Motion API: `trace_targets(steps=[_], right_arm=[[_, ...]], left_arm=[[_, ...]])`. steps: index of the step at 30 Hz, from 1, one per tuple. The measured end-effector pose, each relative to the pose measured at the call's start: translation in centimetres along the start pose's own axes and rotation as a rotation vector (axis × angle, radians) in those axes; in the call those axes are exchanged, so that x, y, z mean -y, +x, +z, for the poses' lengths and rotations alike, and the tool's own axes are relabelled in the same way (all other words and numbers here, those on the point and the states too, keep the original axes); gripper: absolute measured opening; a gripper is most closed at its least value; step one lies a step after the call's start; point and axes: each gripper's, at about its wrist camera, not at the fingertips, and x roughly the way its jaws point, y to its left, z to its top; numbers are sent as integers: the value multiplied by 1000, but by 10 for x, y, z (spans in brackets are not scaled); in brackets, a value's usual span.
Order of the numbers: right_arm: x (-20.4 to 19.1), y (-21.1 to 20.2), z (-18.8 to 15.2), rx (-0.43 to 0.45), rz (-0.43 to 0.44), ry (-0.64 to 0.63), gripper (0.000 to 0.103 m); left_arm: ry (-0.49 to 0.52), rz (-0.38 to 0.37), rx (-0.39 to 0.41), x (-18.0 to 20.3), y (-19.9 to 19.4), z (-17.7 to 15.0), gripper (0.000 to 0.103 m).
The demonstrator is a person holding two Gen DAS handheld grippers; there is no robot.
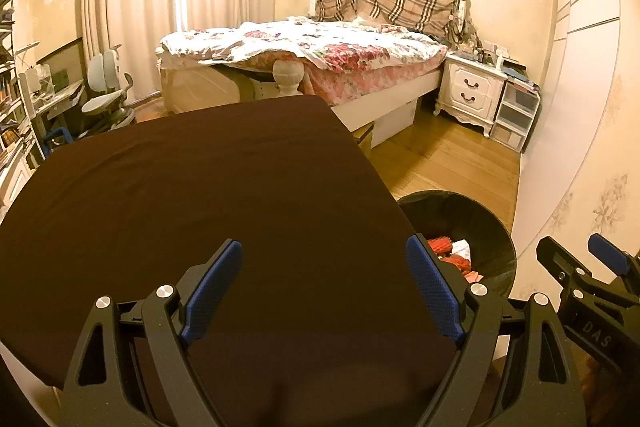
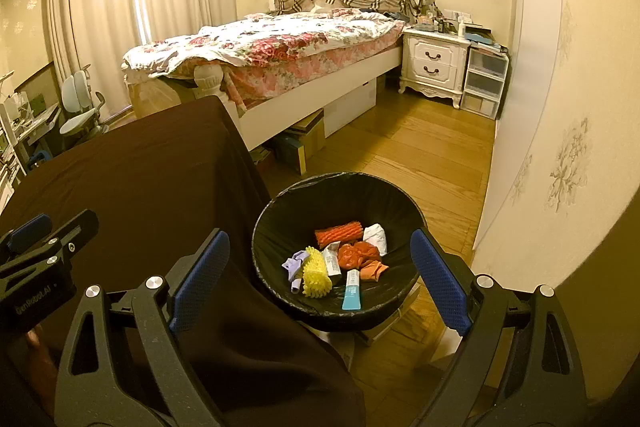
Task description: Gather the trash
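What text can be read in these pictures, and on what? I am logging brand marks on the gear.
"DAS": on the right gripper body, left wrist view.
"GenRobot.AI", dim and partly uncertain: on the left gripper body, right wrist view.
Print on the blue tube and white packet in the bin: too small to read.

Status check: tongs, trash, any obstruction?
Left tongs and right tongs open, empty. Trash in black-lined bin. Brown-covered table bare; nothing in the way.

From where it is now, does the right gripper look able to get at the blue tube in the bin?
Probably yes. The right gripper is open above the bin, and the blue tube lies uncovered on top of the trash near the front rim.
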Motion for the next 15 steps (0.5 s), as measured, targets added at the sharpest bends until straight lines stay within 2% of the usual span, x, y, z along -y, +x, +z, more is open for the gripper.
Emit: trace_targets(steps=[15], right_arm=[[1,1,0,1,-1,2,90]], left_arm=[[5,-2,-2,3,1,0,84]])
